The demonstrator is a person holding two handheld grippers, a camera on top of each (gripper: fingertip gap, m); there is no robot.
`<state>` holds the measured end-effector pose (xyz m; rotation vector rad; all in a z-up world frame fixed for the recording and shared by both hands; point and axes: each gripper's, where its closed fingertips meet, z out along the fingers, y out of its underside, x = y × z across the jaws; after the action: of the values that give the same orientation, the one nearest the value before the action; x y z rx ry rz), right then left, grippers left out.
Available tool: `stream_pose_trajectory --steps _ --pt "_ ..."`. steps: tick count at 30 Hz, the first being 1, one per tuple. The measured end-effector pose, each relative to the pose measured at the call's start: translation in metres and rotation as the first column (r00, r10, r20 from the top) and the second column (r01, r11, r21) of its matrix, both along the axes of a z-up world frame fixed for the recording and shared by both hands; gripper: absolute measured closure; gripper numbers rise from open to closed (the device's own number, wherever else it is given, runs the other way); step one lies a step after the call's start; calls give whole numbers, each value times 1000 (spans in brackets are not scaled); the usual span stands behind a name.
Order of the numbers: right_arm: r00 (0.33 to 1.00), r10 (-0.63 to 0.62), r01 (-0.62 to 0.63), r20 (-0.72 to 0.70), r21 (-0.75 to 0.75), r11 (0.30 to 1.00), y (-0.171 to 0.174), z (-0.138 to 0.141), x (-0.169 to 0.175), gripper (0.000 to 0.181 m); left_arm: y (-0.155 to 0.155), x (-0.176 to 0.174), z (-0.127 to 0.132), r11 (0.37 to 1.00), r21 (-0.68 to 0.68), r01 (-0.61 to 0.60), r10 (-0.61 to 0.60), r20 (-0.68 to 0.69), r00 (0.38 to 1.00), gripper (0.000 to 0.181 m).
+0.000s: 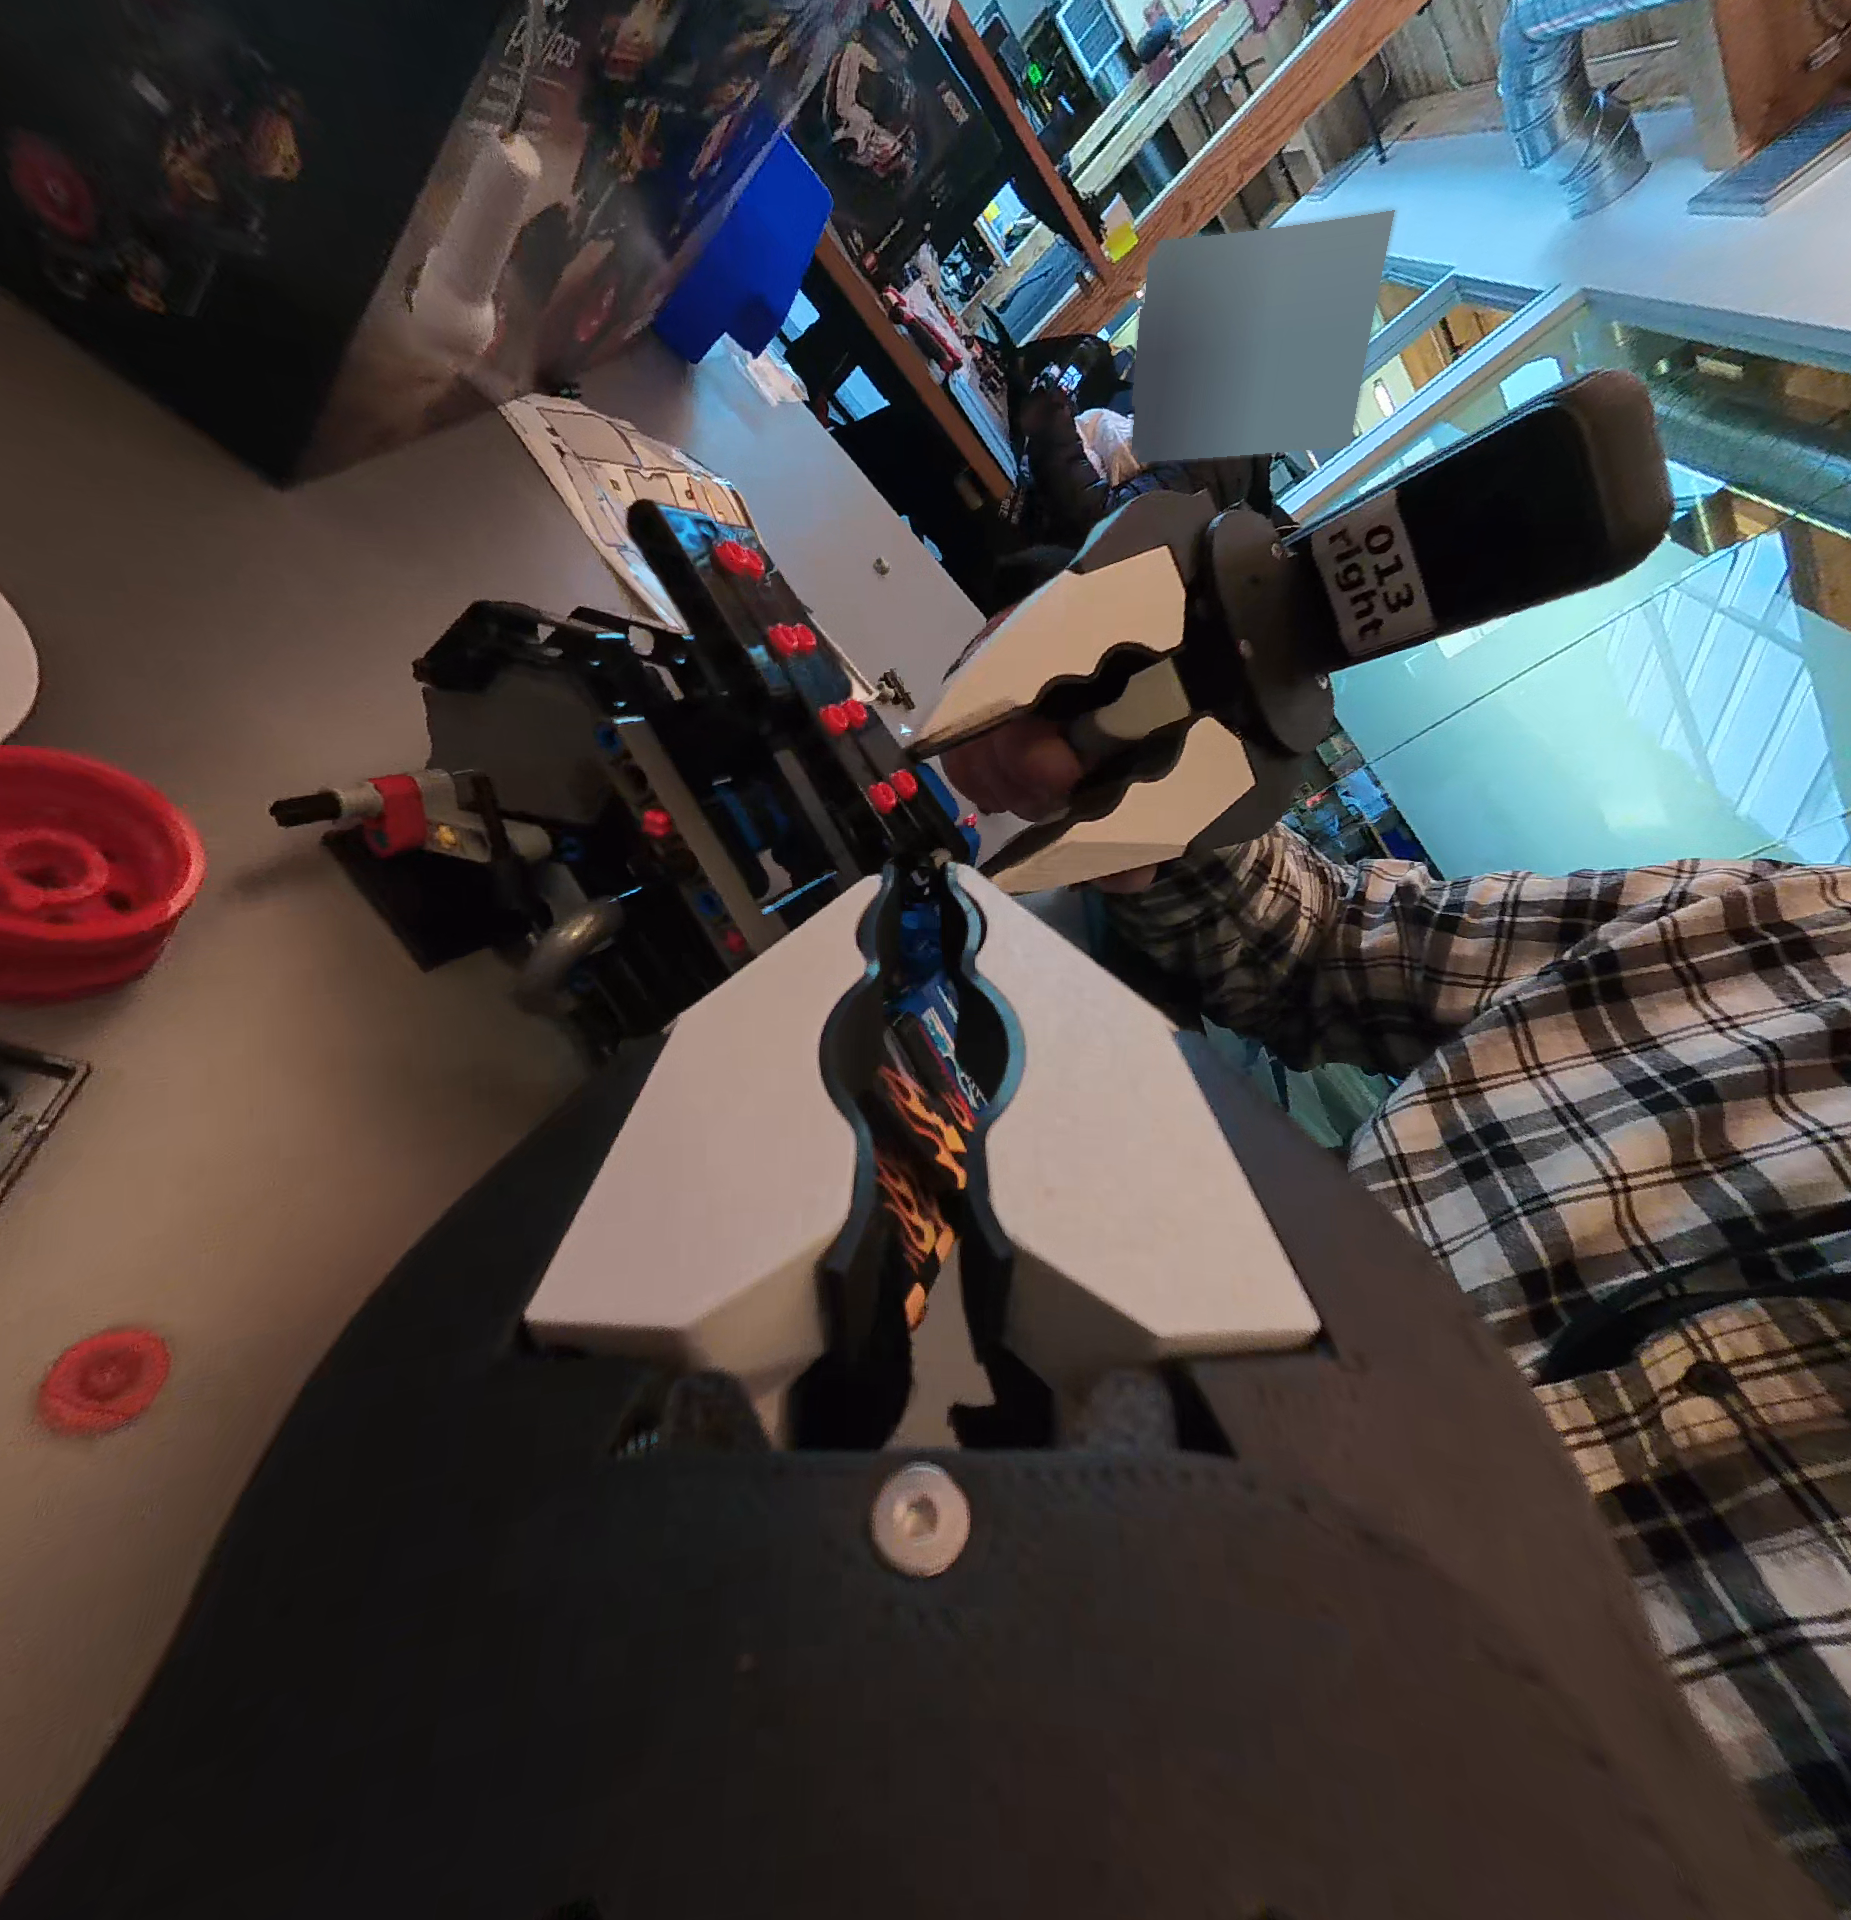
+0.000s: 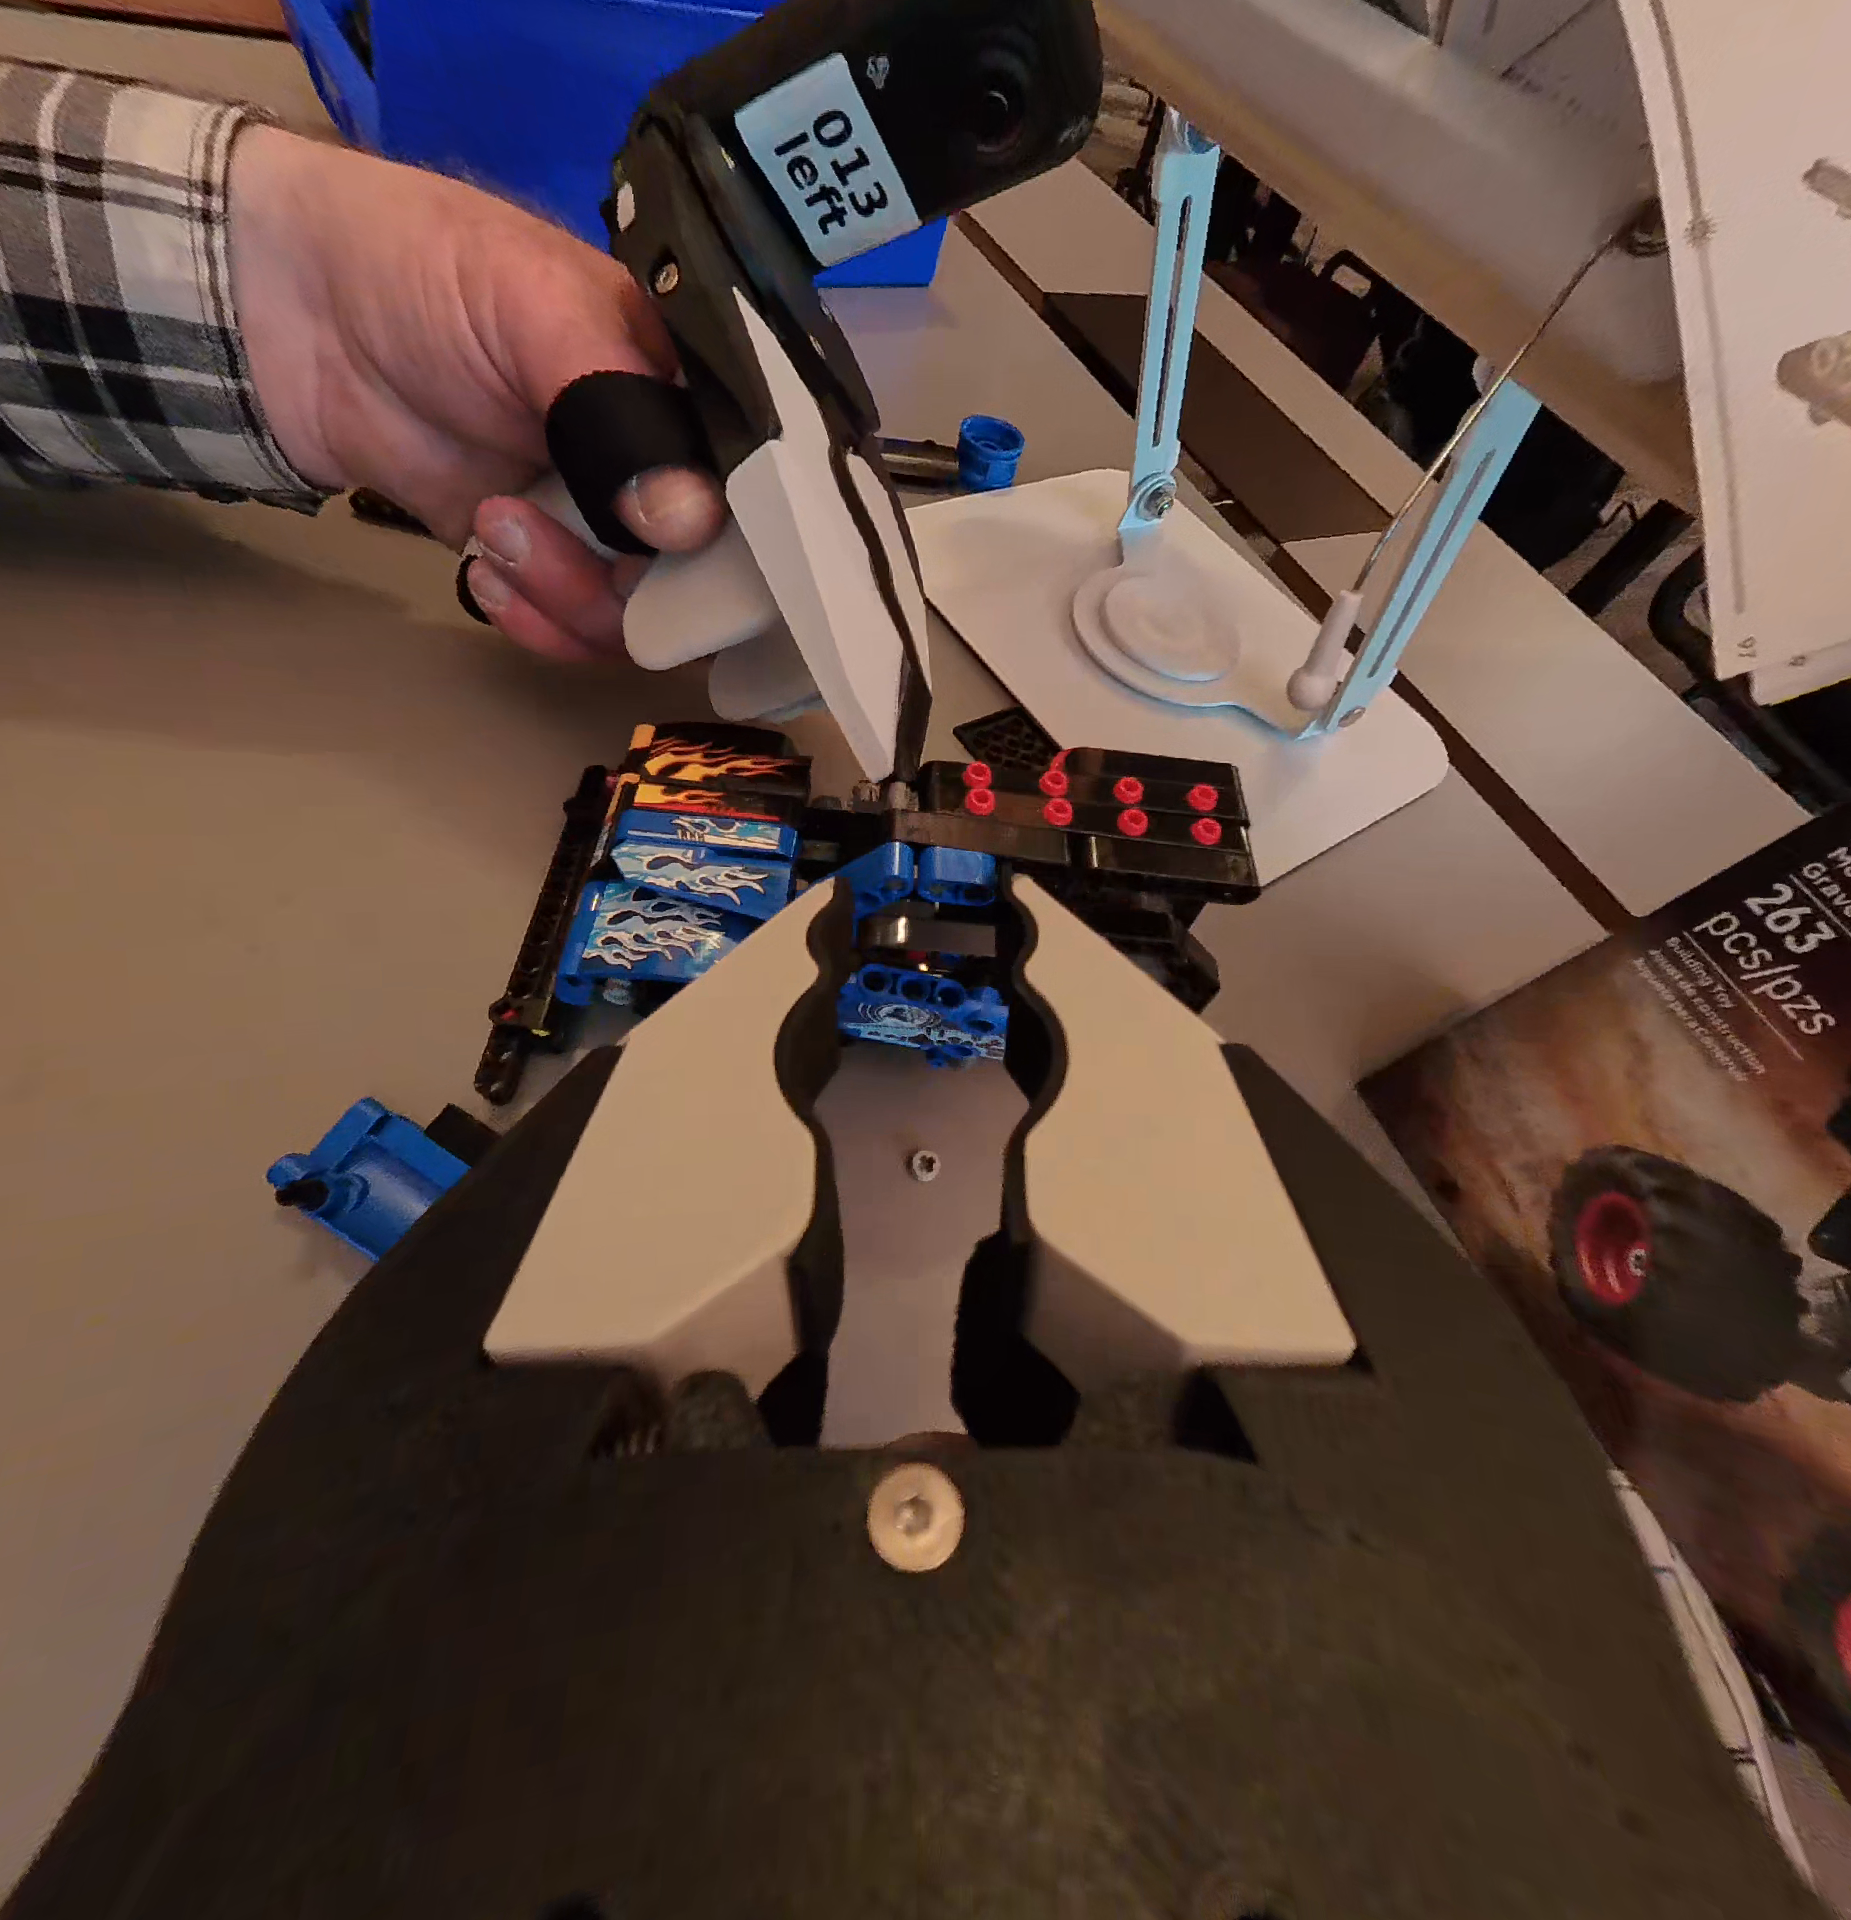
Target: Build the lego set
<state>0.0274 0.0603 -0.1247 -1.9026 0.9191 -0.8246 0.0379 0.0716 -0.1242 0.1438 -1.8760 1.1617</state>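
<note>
The part-built lego model [image 2: 1108, 821] lies on the table: black beams with red pins, blue flame-printed panels [image 2: 682, 894] and a blue middle block. It also shows in the left wrist view [image 1: 609, 748]. My left gripper [image 1: 921, 873] is shut on a small grey piece at the model's top edge; in the right wrist view it [image 2: 890, 774] comes down from above. My right gripper [image 2: 926, 894] straddles the blue middle block with its jaws set against both sides. It also shows in the left wrist view [image 1: 952, 810].
A red wheel rim [image 1: 59, 873] and a small red disc [image 1: 105, 1377] lie to the left. A loose blue part [image 2: 370, 1179] and a long black beam [image 2: 547, 935] lie near the model. A white stand base [image 2: 1160, 623], the set box [image 2: 1679, 1195] and a blue bin [image 1: 755, 249] surround it. The tips of both grippers are at nearly the same place.
</note>
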Motion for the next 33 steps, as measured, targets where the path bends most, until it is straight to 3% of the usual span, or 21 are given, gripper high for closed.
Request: stream_pose_trajectory --steps 13,33 --pt "1000 22 -21 -5 68 997 0 0 0 157 -1 -3 2 995 -29 93 -96 -135 986 177" --pt "998 62 -62 4 129 990 0 0 -2 158 -2 -9 1 985 -48 165 -172 -201 965 177"
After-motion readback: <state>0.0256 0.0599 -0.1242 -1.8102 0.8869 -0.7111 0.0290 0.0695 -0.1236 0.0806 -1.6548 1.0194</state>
